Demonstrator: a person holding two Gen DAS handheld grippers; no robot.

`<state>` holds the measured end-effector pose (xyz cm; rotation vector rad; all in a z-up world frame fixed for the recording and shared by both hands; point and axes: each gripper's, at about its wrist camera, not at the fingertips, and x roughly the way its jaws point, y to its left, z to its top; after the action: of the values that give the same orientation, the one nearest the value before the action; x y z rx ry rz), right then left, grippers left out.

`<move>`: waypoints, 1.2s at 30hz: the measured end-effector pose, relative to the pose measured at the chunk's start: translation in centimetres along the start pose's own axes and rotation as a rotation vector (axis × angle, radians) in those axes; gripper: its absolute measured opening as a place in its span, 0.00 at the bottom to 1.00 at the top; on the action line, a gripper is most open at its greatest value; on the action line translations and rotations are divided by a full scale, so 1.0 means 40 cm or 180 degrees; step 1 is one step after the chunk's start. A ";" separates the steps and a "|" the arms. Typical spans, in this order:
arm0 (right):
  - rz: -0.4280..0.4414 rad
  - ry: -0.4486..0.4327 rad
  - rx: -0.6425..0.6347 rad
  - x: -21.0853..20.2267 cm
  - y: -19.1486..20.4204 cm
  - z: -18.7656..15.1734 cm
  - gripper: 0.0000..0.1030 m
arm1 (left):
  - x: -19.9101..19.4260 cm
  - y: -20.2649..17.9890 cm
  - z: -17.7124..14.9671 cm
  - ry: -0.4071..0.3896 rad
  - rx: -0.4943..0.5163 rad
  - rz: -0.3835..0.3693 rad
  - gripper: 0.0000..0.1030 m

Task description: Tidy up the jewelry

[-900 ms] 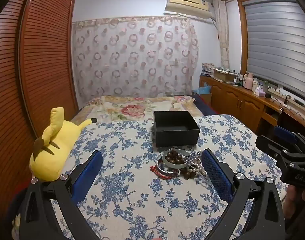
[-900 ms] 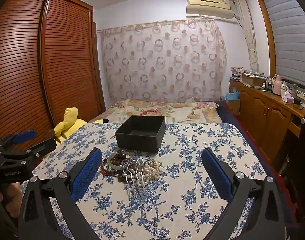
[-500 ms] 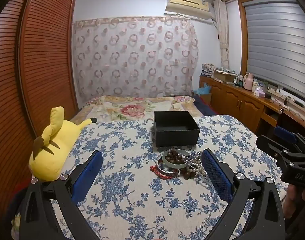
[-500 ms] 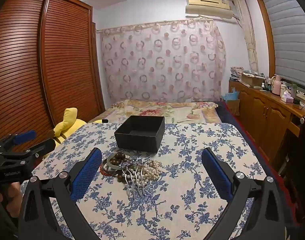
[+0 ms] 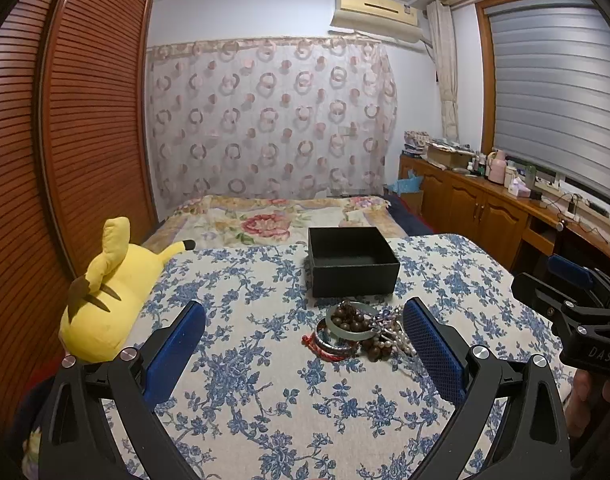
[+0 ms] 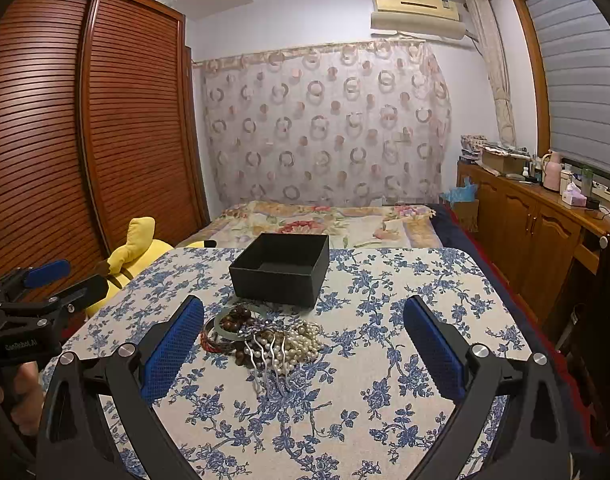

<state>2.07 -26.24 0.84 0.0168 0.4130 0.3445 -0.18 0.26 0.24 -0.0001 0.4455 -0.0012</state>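
Yellow plush toy beside wardrobe

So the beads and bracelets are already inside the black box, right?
Not yet. The black box looks empty, and the jewelry pile lies on the flowered tablecloth just in front of it. The right wrist view shows this.

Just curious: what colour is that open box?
Black, box, clearest in the right wrist view.
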 end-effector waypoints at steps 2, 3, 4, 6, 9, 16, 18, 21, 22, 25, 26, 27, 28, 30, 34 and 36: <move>-0.0002 -0.0002 -0.0001 0.000 0.002 0.000 0.98 | 0.001 0.001 0.001 0.0002 -0.0001 0.0001 0.93; -0.0003 -0.0003 0.0000 0.000 0.001 0.000 0.98 | -0.001 0.000 -0.001 -0.0007 -0.0002 -0.0004 0.93; -0.0002 -0.0003 0.0000 0.000 0.001 0.000 0.98 | -0.001 0.001 0.000 -0.0006 0.0000 -0.0003 0.93; -0.0002 -0.0004 0.0001 0.000 0.004 0.000 0.98 | -0.001 0.002 0.001 -0.0004 0.0000 -0.0004 0.93; -0.0003 -0.0004 0.0000 0.000 0.003 -0.001 0.98 | 0.003 0.005 0.004 0.0001 -0.0001 -0.0003 0.93; -0.0002 -0.0006 -0.0001 0.001 0.004 -0.003 0.98 | -0.001 0.001 -0.002 -0.0014 -0.0006 -0.0004 0.93; 0.0001 -0.0004 -0.0005 -0.003 0.008 0.000 0.98 | -0.001 0.002 -0.002 -0.0013 -0.0006 -0.0004 0.93; -0.0001 -0.0006 -0.0003 -0.002 0.008 0.000 0.98 | -0.001 0.001 -0.003 -0.0017 -0.0004 0.0000 0.93; -0.0005 -0.0008 -0.0002 -0.002 0.009 -0.001 0.98 | -0.002 0.001 -0.003 -0.0017 -0.0004 0.0001 0.93; -0.0003 -0.0008 -0.0003 -0.002 0.009 -0.001 0.98 | -0.002 0.001 -0.004 -0.0020 -0.0006 -0.0006 0.93; -0.0002 -0.0006 -0.0002 -0.001 0.008 -0.001 0.98 | 0.000 0.000 -0.003 -0.0017 -0.0004 -0.0001 0.93; 0.0000 -0.0007 -0.0001 -0.002 0.008 -0.001 0.98 | -0.001 0.001 -0.003 -0.0015 0.0000 0.0005 0.93; 0.0000 -0.0008 -0.0002 -0.002 0.008 -0.001 0.98 | -0.002 0.002 -0.004 -0.0016 -0.0002 0.0000 0.93; -0.0003 -0.0009 -0.0001 -0.001 0.008 -0.001 0.98 | -0.002 0.001 -0.002 -0.0017 -0.0007 -0.0004 0.93; -0.0001 -0.0006 -0.0003 -0.002 0.008 -0.001 0.98 | -0.002 0.000 -0.002 -0.0016 -0.0003 -0.0002 0.93; -0.0004 -0.0011 -0.0004 -0.002 0.008 -0.001 0.98 | -0.002 0.001 -0.003 -0.0018 -0.0006 -0.0004 0.93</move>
<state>1.88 -25.95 0.87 0.0159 0.4095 0.3433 -0.29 0.31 0.18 -0.0022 0.4399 -0.0020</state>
